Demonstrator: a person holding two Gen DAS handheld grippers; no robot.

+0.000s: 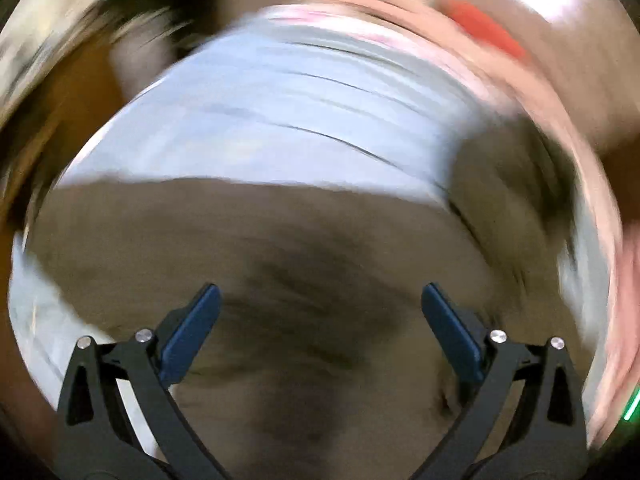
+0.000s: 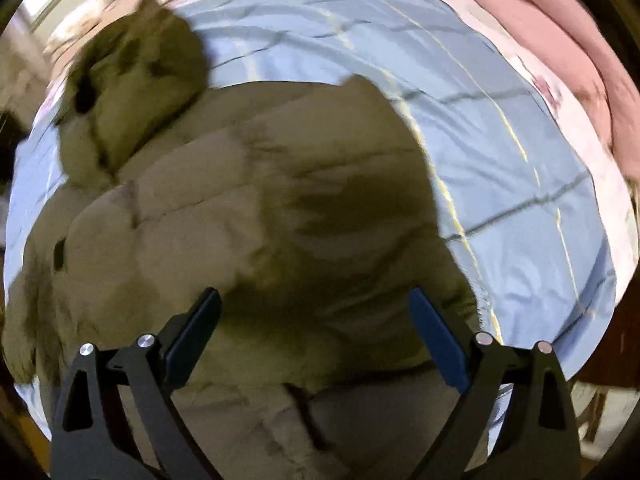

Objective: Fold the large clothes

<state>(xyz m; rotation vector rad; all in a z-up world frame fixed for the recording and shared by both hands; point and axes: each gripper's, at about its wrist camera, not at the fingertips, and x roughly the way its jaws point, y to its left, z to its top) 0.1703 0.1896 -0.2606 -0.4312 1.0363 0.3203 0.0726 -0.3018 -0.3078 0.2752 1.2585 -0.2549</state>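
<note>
A large olive-khaki puffer jacket (image 2: 240, 208) lies spread on a bed with a light blue checked sheet (image 2: 500, 140). Its hood or collar end (image 2: 136, 80) lies bunched at the far left. My right gripper (image 2: 316, 300) is open and empty, just above the jacket's near part. In the left wrist view, which is motion-blurred, the same jacket (image 1: 260, 260) fills the lower half. My left gripper (image 1: 320, 300) is open and empty above it, with the blue sheet (image 1: 300, 120) beyond.
A pink blanket (image 2: 560, 40) is piled along the bed's far right side. An orange object (image 1: 488, 32) lies at the far edge of the bed. A wooden floor or furniture (image 1: 80, 92) shows blurred at the left.
</note>
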